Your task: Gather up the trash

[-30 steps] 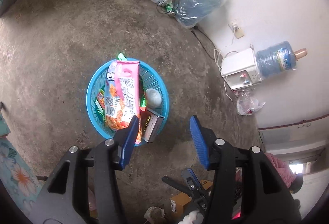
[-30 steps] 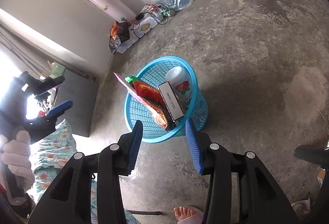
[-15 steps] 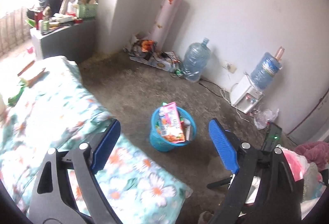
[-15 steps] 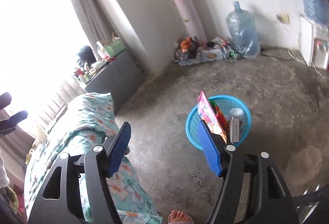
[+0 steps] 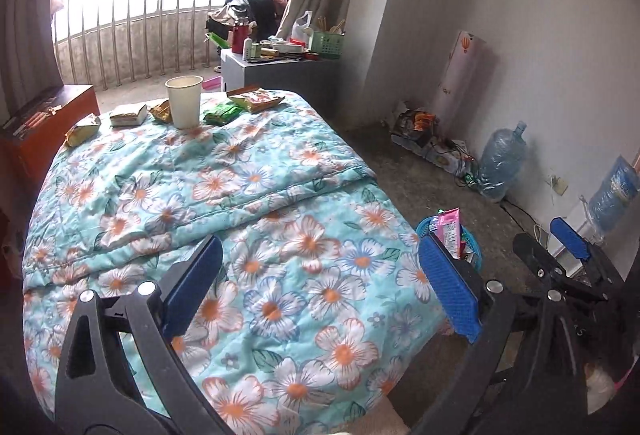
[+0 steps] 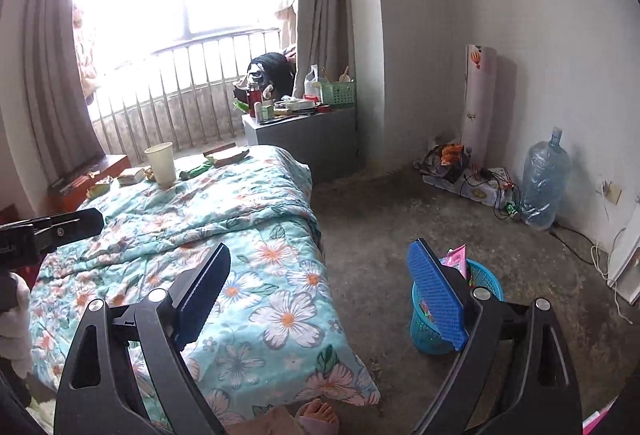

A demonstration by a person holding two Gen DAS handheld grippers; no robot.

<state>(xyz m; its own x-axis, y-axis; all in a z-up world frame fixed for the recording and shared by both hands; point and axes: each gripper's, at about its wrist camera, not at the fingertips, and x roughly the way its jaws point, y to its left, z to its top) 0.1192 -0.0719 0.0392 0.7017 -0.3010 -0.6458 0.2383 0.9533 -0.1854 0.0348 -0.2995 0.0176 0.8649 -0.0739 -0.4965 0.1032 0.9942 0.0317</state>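
Note:
A white paper cup (image 5: 184,101) stands at the far end of the floral bedspread (image 5: 256,195), with several snack wrappers around it, among them a green one (image 5: 222,114) and a yellow one (image 5: 82,129). The blue basket (image 5: 474,251) on the floor beside the bed holds a pink packet (image 5: 449,229) and other trash. My left gripper (image 5: 320,275) hangs over the near part of the bed, its jaws opening with nothing between them. My right gripper (image 6: 320,267) is above the bed's corner, jaws opening and empty, with the basket (image 6: 486,279) behind its right finger. The cup (image 6: 161,163) is far ahead.
A grey cabinet (image 6: 304,131) crowded with items stands past the bed by the balcony railing. A wooden chest (image 5: 44,123) sits at the bed's far left. Water bottles (image 6: 544,183), a paper roll (image 6: 478,103) and cables (image 6: 486,179) line the right wall. A bare foot (image 6: 318,413) shows below.
Both grippers have lifted away from the basket and swung up toward the bed. Their jaws have spread much wider. The basket now sits low at the right.

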